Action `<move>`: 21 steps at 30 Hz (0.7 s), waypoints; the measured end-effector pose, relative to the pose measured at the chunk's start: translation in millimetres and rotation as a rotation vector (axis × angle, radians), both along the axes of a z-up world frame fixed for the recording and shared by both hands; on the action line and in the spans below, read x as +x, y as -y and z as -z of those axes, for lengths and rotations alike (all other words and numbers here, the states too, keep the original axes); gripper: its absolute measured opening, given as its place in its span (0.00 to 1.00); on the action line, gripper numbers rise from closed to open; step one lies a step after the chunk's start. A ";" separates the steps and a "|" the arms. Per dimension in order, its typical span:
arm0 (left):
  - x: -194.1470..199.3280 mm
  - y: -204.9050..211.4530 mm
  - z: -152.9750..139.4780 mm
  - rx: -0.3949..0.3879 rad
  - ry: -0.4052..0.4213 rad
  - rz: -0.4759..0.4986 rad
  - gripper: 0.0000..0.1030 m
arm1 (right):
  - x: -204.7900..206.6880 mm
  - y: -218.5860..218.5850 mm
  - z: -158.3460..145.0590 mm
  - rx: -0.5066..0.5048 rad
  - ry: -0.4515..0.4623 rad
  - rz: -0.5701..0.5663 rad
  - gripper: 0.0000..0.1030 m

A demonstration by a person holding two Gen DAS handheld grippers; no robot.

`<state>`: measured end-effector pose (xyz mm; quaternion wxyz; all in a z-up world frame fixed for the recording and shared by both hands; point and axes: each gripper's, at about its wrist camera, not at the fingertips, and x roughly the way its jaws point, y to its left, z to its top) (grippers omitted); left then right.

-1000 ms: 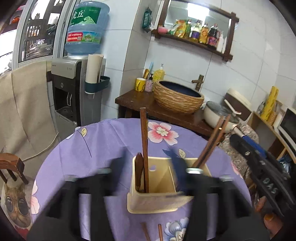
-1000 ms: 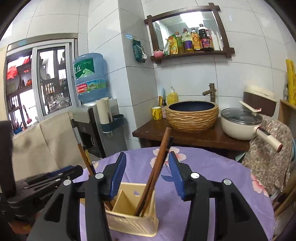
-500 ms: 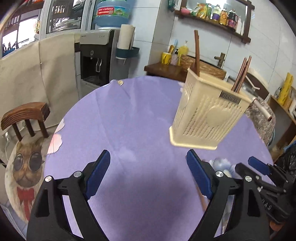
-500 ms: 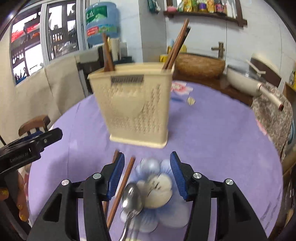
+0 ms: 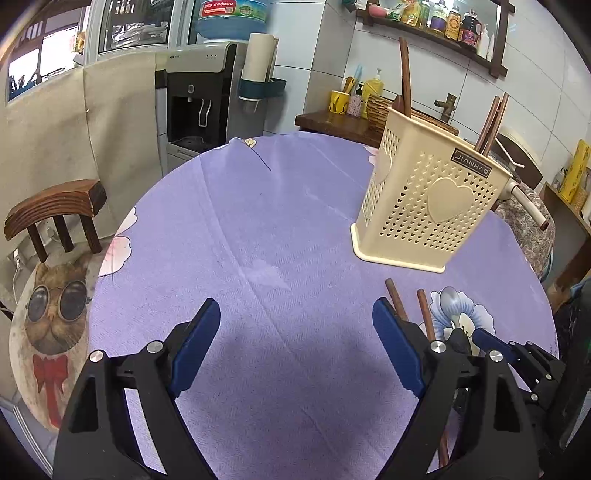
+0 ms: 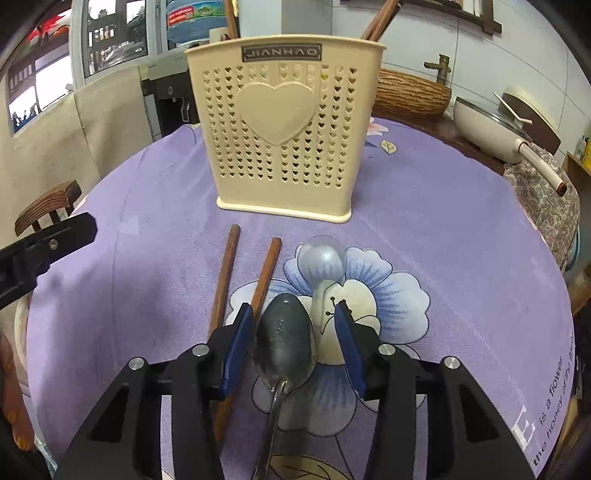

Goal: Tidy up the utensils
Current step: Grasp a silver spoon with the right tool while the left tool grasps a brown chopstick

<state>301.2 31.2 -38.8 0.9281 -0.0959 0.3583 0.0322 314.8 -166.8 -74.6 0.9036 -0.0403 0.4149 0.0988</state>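
Metal spoon lies bowl-up on the purple cloth, near side of the cream holder, straddled untouched by the open right gripper; best to close squarely, clear of the chopsticks; left gripper open, idle.

We see a home kitchen: water dispenser upper left, condiment shelf upper right, pot right.

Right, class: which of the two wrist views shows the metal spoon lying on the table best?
The right wrist view: the metal spoon lies in the middle foreground, bowl between the open right gripper fingers, handle running toward the camera. In the left wrist view the left gripper mostly hides that area, so the spoon cannot be picked out with certainty.
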 end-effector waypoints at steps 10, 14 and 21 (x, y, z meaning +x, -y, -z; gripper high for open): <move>0.9 1.5 1.2 -0.002 -0.002 0.002 0.81 | 1.3 -0.5 2.8 0.024 -0.008 0.017 0.31; 1.5 6.8 2.2 -0.005 -0.008 0.019 0.81 | 2.1 3.3 1.5 0.042 -0.007 0.018 0.30; 11.5 29.6 4.0 -0.024 -0.044 0.110 0.68 | -5.2 18.6 -8.4 0.090 0.028 0.036 0.30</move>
